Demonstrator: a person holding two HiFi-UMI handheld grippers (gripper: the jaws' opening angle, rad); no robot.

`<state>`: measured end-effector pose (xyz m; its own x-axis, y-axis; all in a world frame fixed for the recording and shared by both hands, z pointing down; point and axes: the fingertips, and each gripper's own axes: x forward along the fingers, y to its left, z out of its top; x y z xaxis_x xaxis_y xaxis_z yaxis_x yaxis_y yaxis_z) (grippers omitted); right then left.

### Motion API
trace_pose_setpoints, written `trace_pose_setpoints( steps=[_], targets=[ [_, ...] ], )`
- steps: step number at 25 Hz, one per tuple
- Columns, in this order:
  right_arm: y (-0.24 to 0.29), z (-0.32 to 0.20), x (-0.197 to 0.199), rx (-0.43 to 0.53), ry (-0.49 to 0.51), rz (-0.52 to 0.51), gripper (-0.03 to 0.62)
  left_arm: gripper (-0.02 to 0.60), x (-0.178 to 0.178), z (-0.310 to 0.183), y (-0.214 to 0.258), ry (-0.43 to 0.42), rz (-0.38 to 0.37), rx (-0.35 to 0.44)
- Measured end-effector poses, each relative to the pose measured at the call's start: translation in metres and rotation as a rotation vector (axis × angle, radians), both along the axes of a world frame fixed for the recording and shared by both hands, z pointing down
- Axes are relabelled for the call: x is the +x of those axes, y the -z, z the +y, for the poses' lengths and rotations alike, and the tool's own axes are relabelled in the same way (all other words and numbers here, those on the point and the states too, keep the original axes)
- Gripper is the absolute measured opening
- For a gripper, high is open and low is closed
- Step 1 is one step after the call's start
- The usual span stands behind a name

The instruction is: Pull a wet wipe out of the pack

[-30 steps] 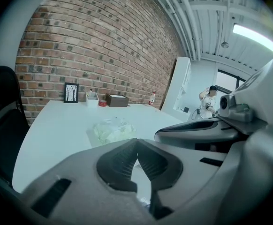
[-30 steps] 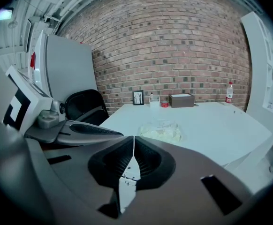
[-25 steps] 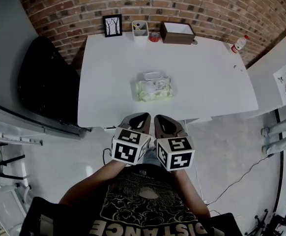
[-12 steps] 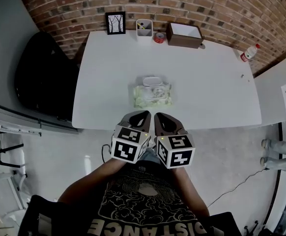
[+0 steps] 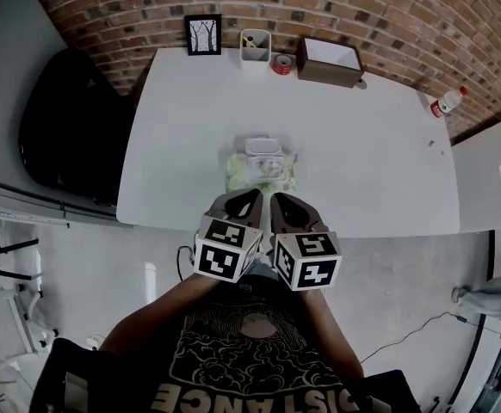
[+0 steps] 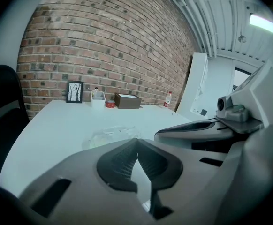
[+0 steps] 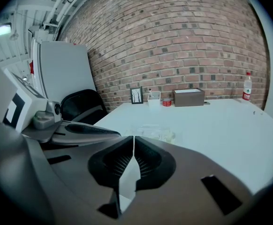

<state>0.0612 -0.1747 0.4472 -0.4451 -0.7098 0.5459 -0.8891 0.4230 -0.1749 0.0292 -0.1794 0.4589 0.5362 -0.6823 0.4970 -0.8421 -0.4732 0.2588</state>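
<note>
I read both claws side by side at the near edge of the tabletop point(image 5: 380, 157). Left claw point(image 5: 250, 196) is pressed together with nothing in it, and right claw point(image 5: 277, 199) is the same, tips meeting and empty. Just ahead of the tips the wet wipe pack point(image 5: 262, 170) lies flat, near the middle of the near edge, white lid on its far side. Along the far edge by the brick wall: picture frame point(image 5: 203, 34), white pen holder point(image 5: 254, 48), red tape roll point(image 5: 281, 64), brown box point(image 5: 330, 61). Bottle point(image 5: 448, 102) far right. Black chair point(image 5: 70, 127) to the left.

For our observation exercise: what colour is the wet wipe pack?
The wet wipe pack is pale green with a white lid, clearest in the head view.
</note>
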Motion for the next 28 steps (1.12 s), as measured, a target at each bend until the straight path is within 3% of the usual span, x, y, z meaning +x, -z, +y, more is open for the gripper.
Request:
trace_pose_setpoints(
  steps=[14,24,28],
  targets=[
    [-0.025,-0.032,0.007,-0.03,0.064,-0.012,0.021,0.012,0.0,-0.024,-0.016,0.074,-0.028,-0.01],
    [-0.039,-0.057,0.008,-0.025,0.113,0.044,0.023,0.012,-0.009,-0.039,-0.022,0.147,-0.027,-0.016],
    [-0.043,-0.062,0.007,-0.036,0.14,0.048,0.054,0.012,-0.011,-0.042,-0.024,0.17,-0.031,-0.016]
  ],
)
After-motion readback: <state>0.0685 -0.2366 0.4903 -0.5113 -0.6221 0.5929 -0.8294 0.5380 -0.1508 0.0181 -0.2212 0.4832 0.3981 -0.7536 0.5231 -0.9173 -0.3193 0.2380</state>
